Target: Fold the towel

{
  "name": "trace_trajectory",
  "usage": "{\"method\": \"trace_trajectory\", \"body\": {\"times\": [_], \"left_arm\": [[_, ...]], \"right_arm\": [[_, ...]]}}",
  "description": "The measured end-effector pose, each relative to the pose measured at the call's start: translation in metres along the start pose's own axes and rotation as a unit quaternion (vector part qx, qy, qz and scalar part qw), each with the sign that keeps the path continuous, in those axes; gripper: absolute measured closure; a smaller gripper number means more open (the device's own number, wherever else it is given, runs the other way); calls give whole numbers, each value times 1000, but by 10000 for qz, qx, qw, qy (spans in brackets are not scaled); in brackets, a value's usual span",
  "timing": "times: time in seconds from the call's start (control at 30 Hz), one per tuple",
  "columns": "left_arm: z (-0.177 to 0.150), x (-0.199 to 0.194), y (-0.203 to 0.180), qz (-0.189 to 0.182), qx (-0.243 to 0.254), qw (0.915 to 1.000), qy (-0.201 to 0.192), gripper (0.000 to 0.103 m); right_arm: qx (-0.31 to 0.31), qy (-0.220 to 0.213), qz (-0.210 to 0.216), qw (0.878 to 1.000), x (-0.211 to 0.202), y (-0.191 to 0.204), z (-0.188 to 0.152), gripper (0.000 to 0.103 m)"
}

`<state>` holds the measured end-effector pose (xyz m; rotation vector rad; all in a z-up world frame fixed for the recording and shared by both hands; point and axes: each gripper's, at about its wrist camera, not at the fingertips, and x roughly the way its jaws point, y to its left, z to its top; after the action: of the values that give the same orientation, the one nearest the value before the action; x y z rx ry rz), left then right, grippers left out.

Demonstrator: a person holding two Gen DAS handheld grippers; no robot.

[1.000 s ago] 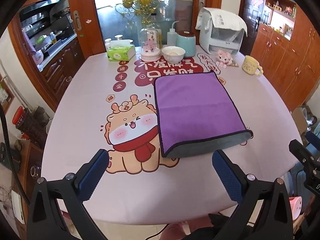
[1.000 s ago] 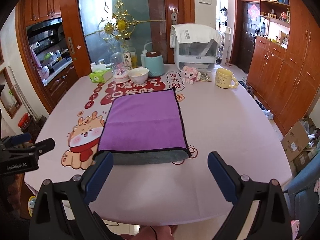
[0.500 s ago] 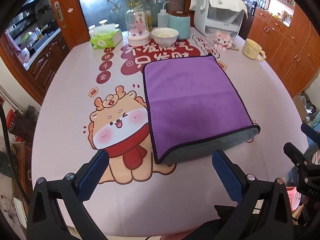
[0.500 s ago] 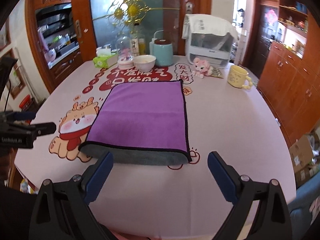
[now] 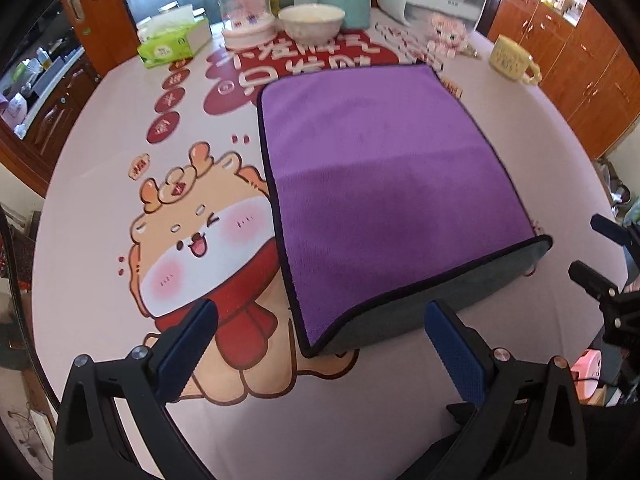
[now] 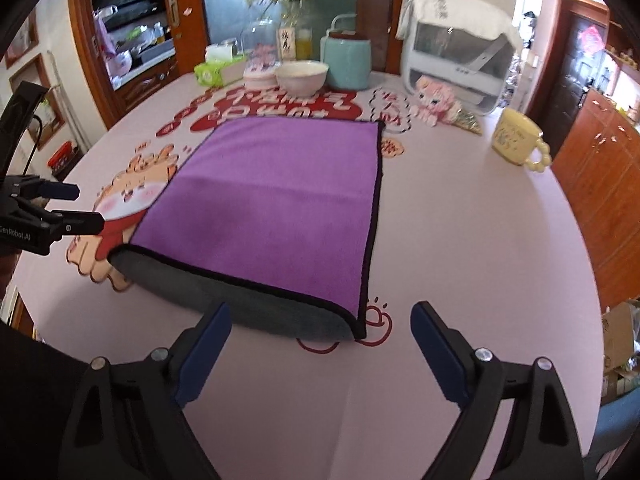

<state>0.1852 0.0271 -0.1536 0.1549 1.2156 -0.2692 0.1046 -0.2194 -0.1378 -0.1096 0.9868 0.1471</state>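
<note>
Jaws of both grippers stand wide apart and hold nothing. Left gripper [image 5: 320,344] hovers over the near left corner of the purple towel [image 5: 384,184], right gripper [image 6: 320,344] over its near right corner. Towel lies folded flat on the pink table [image 6: 460,216], grey underside showing along the near edge; bowl [image 6: 301,77] and yellow mug [image 6: 516,142] stand beyond.
</note>
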Motion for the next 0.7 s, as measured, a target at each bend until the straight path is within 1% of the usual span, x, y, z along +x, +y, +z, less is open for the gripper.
{"method": "trace_trajectory", "body": {"times": [0.13, 0.17, 0.27, 0.33, 0.47, 0.57, 0.63, 0.7], "left_arm": [[1, 22, 2, -29, 25, 9997, 254, 1], [1, 27, 2, -29, 38, 9994, 330, 4], [1, 39, 2, -40, 37, 9987, 500, 6], [1, 43, 4, -106, -9, 9984, 564, 9], [2, 49, 7, -282, -137, 9977, 598, 13], [2, 52, 8, -493, -197, 9966, 638, 24], [1, 53, 8, -593, -244, 9957, 669, 27], [0, 54, 7, -668, -263, 9950, 700, 33]], "right_arm": [[-169, 276, 192, 9993, 23, -8, -1, 19], [-213, 346, 228, 9989, 29, -9, -1, 19], [-223, 481, 328, 9981, 39, -14, -2, 22], [-219, 570, 396, 9973, 46, -16, -2, 27], [-249, 697, 492, 9960, 56, -18, -3, 32], [-207, 778, 562, 9952, 62, -20, -5, 37], [-180, 821, 619, 9945, 65, -20, -6, 41], [-196, 850, 637, 9941, 67, -20, -8, 42]]}}
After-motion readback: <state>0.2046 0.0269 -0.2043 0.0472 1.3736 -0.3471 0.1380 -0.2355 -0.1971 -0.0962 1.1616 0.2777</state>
